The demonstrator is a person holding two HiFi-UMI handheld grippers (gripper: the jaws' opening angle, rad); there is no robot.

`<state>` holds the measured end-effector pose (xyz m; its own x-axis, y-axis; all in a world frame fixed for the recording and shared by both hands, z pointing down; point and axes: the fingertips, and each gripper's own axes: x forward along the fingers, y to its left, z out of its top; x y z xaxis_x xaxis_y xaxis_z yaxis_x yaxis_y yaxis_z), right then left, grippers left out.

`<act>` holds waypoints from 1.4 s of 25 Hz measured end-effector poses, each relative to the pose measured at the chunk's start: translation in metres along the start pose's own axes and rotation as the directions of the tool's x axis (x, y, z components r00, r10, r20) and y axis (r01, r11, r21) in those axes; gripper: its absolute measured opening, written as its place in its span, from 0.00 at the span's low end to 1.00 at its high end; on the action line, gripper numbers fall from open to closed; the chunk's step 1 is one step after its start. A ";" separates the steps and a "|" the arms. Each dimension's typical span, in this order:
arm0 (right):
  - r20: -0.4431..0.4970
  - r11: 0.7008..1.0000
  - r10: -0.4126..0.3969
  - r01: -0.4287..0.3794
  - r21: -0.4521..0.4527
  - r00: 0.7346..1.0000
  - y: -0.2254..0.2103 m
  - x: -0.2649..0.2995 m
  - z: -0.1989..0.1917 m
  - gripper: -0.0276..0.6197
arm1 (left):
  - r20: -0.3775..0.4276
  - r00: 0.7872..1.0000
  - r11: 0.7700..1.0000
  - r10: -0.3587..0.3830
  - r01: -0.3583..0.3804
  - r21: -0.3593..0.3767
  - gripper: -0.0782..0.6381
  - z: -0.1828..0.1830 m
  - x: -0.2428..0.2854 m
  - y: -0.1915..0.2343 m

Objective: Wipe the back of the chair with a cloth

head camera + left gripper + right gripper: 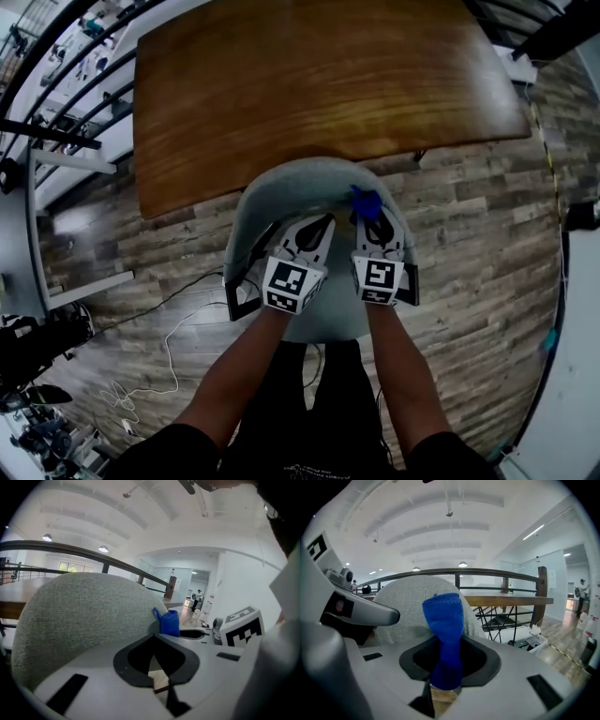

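Blue towelling cloth [443, 630] is clenched in the right tool [373, 220], at the rounded grey fabric chair back [300, 178]. The left tool [319, 230], closed on nothing, sits at the right tool's 9 o'clock. A brown wooden worktop [319, 84] lies at 12 o'clock.

Wooden table [319, 84] (plank floor [487, 244] beneath)

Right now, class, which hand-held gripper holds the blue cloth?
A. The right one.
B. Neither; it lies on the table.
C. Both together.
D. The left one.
A: the right gripper view shows the blue cloth pinched in the right hand-held gripper, in front of the grey chair back; the left hand-held gripper is shut on nothing.
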<state>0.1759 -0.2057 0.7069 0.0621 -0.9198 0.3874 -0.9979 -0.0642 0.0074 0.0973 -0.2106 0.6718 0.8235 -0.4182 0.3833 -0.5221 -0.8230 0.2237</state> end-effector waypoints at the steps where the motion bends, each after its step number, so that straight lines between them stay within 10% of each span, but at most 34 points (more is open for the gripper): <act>1: -0.001 1.000 -0.006 0.006 -0.006 1.000 -0.003 -0.003 -0.003 0.22 | -0.001 1.000 1.000 -0.008 0.008 0.001 0.12 0.000 0.002 -0.004; 13: -0.039 0.999 0.010 -0.012 -0.049 0.999 0.001 -0.015 -0.016 0.22 | 0.001 1.000 1.000 -0.010 0.010 -0.027 0.12 -0.010 -0.002 -0.008; 24: -0.044 0.924 0.364 -0.367 -0.109 0.930 0.144 0.005 -0.031 0.22 | -0.026 0.985 0.977 0.169 -0.171 -0.124 0.12 -0.058 -0.072 0.053; 35: -0.064 0.802 0.578 -0.581 -0.140 0.813 0.252 0.020 -0.054 0.22 | -0.037 0.856 0.838 0.515 -0.512 -0.190 0.12 -0.110 -0.157 0.117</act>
<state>-0.0756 -0.2191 0.7662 -0.5279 -0.7605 0.3782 -0.8386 0.5373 -0.0900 -0.1170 -0.1987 0.7364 0.4280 -0.7677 0.4769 -0.9012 -0.4023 0.1612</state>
